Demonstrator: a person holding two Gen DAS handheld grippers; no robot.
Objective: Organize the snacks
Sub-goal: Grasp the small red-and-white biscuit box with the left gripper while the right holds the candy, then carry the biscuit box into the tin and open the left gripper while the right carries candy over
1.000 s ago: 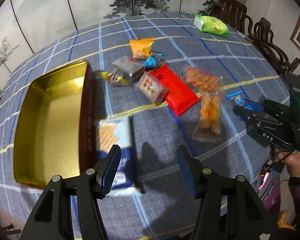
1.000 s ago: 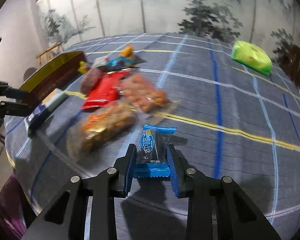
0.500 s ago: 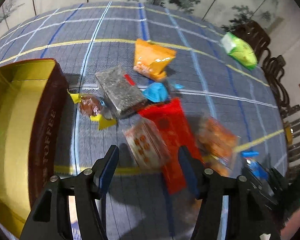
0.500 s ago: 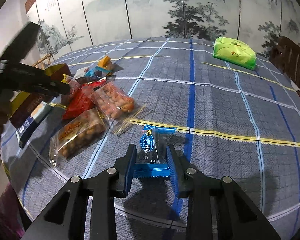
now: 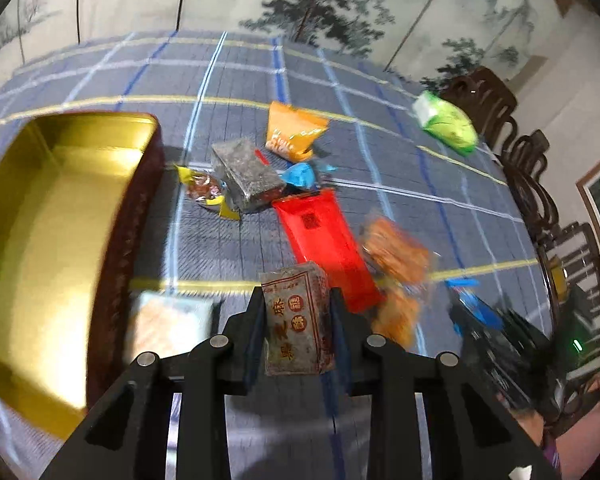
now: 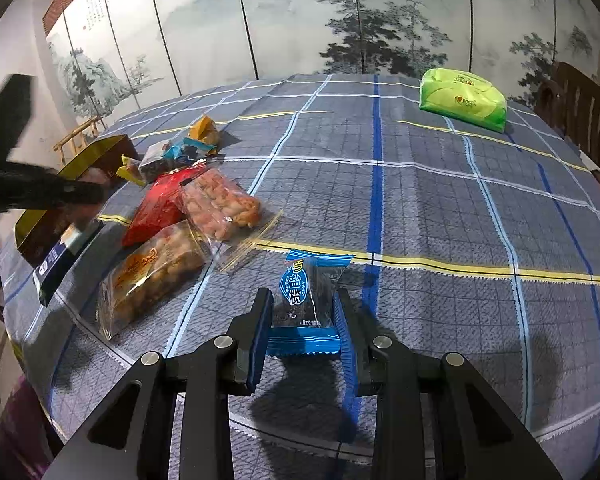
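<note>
My left gripper (image 5: 296, 316) is shut on a clear-wrapped snack block with red Chinese print (image 5: 298, 320) and holds it above the table, right of the open gold tin (image 5: 60, 216). My right gripper (image 6: 302, 318) is shut on a small blue snack packet (image 6: 300, 300) just over the tablecloth. Loose snacks lie between them: a red packet (image 5: 324, 236), two clear bags of orange nuts (image 6: 220, 200) (image 6: 152, 272), a grey block (image 5: 246, 174), an orange bag (image 5: 292, 136), a blue candy (image 5: 298, 174) and a yellow-wrapped candy (image 5: 204, 192).
A blue-and-white cracker box (image 5: 168, 324) lies beside the tin's right wall. A green tissue pack (image 6: 462, 98) sits at the far right of the round table with its plaid cloth (image 6: 460, 208). Dark wooden chairs (image 5: 520, 152) stand at the table's right edge.
My left gripper has closed on the red-printed snack block and lifted it off the table. My right gripper still holds the blue packet, almost still.
</note>
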